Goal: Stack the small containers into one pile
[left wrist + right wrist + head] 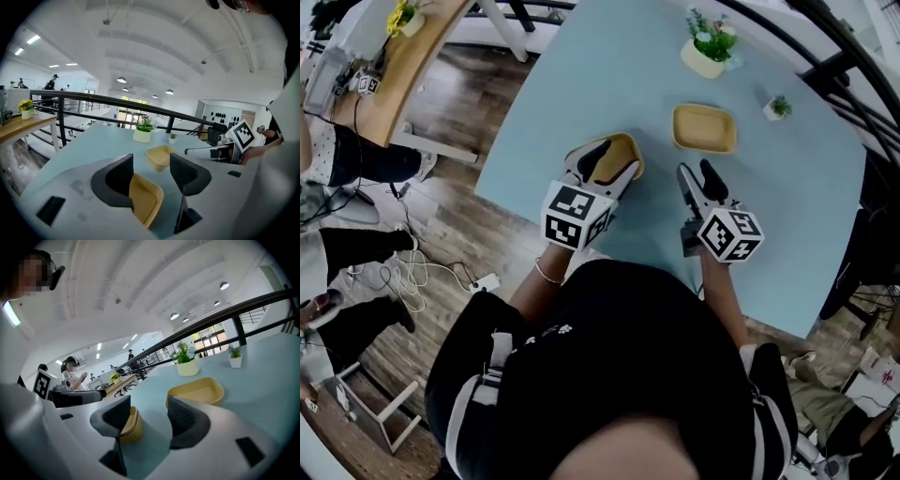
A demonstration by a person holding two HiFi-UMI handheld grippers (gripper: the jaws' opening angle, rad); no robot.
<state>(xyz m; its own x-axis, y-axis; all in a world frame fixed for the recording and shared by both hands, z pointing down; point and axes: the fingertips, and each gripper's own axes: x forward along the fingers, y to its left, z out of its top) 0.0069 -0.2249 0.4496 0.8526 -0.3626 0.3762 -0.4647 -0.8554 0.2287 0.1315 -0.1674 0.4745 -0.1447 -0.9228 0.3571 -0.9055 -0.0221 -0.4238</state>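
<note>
On your light blue desk (581, 94) the two yellow containers lie apart: the far container (705, 128) near the potted plant (709, 45), the near container (628, 143) just under your left gripper (606, 161). Your left gripper and right gripper (694, 174) both have the jaws wide open and hold nothing.

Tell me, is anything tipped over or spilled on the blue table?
No, nothing looks odd. The near yellow container and the far yellow container sit upright, apart; the big plant and the little plant stand straight.
</note>
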